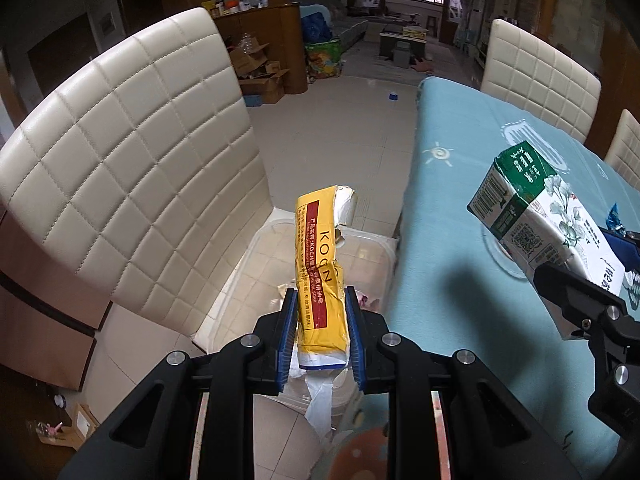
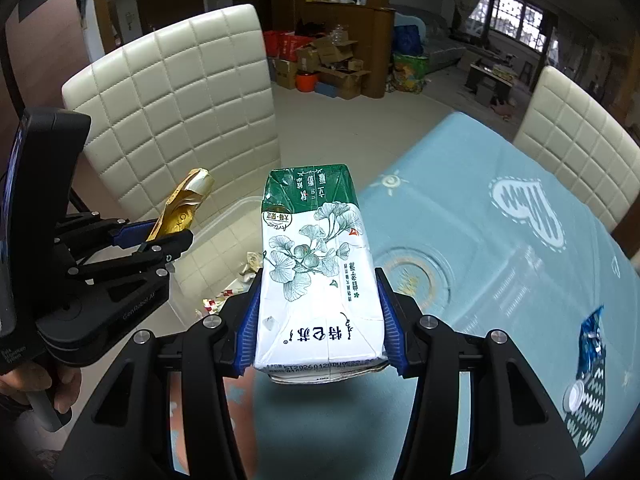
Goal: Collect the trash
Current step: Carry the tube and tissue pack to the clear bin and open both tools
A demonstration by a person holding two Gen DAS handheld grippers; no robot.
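Left wrist view: left gripper (image 1: 321,330) is clamped on a yellow soap box (image 1: 320,272), blue pads pressing both long sides near its lower end. Box sticks up and forward out of the jaws, crumpled, red label strip with "KOGN" lettering, top end torn open showing white inside. A strip of white paper (image 1: 320,404) hangs below the pads. Box is held in the air over a clear plastic bin (image 1: 384,252) sitting on a white quilted chair (image 1: 132,152), just beside the table with the light-blue cloth (image 1: 460,240). At right, the right gripper (image 1: 576,300) holds a green-and-white carton (image 1: 532,220) over the cloth.

Right wrist view: right gripper (image 2: 320,320) is clamped on the carton (image 2: 316,276), pads on both side walls near the base. Carton points away from the camera, tilted, green top end, leaf print, dented, bottom seam frayed. It hangs over the table edge, next to the bin (image 2: 236,216), which has scraps in it. Left gripper (image 2: 160,236) with the soap box (image 2: 180,208) is at left, above the bin. On the cloth (image 2: 500,280) at right: blue wrapper (image 2: 592,340) and white cap (image 2: 575,394), well apart from the carton.
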